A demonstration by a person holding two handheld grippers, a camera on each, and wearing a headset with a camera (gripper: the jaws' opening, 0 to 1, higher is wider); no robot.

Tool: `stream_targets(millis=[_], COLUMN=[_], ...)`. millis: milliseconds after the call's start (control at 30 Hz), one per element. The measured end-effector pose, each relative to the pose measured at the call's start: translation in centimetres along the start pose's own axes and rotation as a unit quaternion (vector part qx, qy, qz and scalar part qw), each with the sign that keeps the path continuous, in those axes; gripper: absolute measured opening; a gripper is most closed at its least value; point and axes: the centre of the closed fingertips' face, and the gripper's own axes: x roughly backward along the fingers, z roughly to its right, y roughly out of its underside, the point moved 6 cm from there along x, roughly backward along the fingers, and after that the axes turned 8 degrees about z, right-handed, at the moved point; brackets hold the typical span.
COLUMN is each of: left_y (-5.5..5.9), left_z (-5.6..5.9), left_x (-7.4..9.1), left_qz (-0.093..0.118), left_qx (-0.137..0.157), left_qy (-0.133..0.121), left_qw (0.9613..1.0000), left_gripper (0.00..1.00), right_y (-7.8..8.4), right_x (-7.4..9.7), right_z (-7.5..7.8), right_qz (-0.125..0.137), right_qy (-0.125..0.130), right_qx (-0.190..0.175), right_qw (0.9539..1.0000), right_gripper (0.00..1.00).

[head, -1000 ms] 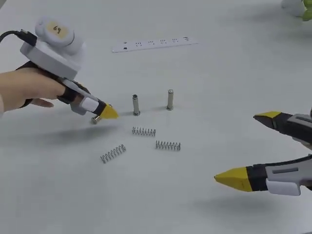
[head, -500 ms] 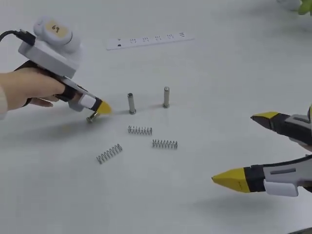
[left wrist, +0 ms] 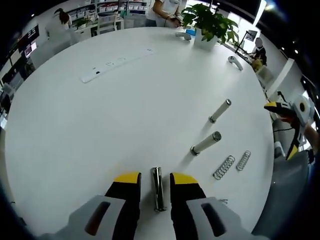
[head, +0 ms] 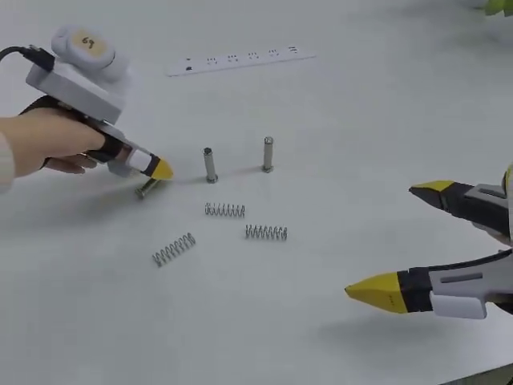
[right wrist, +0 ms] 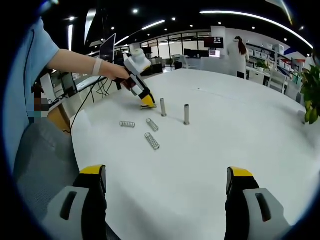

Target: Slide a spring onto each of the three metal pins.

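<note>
Two metal pins (head: 209, 164) (head: 268, 154) stand upright mid-table. A third pin (head: 147, 188) leans tilted under my left gripper (head: 160, 170), which is shut on it. In the left gripper view that pin (left wrist: 158, 187) runs between the yellow fingertips (left wrist: 127, 180). Three springs (head: 224, 210) (head: 266, 233) (head: 174, 249) lie loose on the table in front of the pins. My right gripper (head: 401, 241) hovers wide open at the right, holding nothing. The right gripper view shows its spread jaws, with the pins (right wrist: 163, 107) and springs (right wrist: 152, 141) well ahead of them.
A white power strip (head: 240, 60) lies at the back of the white table (head: 361, 120). A potted plant (left wrist: 210, 22) stands at the table's far side. People and chairs are beyond the table.
My left gripper has pulled slightly left, away from the upright pins, still on the tilted pin. The head camera has shifted. The right gripper stays open in place.
</note>
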Motion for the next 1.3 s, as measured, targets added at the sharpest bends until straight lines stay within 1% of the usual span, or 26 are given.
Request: stream_targets(millis=[167,200,433,767,967,1000,1100,1300], left_y=[0.02,0.01,0.09,-0.13,-0.23,-0.24,-0.30,-0.19], left_z=[-0.11,-0.10,-0.08,-0.06,0.03,0.02,0.17,-0.12], left_x=[-0.24,-0.32,-0.54,-0.75,-0.91,-0.95,-1.00,-0.98], left_qz=[-0.003,-0.003,-0.006,-0.012,-0.021,-0.025,-0.030,-0.029], left_qx=[-0.001,0.004,0.010,0.012,-0.002,-0.010,-0.024,-0.015], left_qy=[-0.002,-0.002,-0.002,-0.009,-0.019,-0.024,-0.026,-0.028], left_qw=[1.0000,1.0000,0.9999,0.9998,0.9996,0.9993,0.9989,0.9991], left_gripper=[0.09,0.08,0.06,0.03,0.01,0.00,0.00,0.00], right_y=[0.12,0.18,0.28,0.34,0.40,0.40,0.40,0.34], right_x=[0.08,0.10,0.14,0.04,0.05,0.05,0.02,-0.19], right_z=[-0.04,-0.02,0.01,-0.18,-0.23,-0.24,-0.28,-0.48], right_qz=[-0.001,-0.002,-0.003,-0.005,-0.006,-0.006,-0.006,-0.004], right_qy=[0.000,0.000,0.002,-0.001,-0.002,-0.002,-0.002,-0.005], right_qx=[-0.001,-0.002,-0.003,0.000,0.003,0.002,0.003,0.002], right_qw=[1.0000,1.0000,1.0000,1.0000,1.0000,1.0000,1.0000,1.0000], right_gripper=[0.99,0.99,0.99,0.99,0.99,0.99,0.99,0.99])
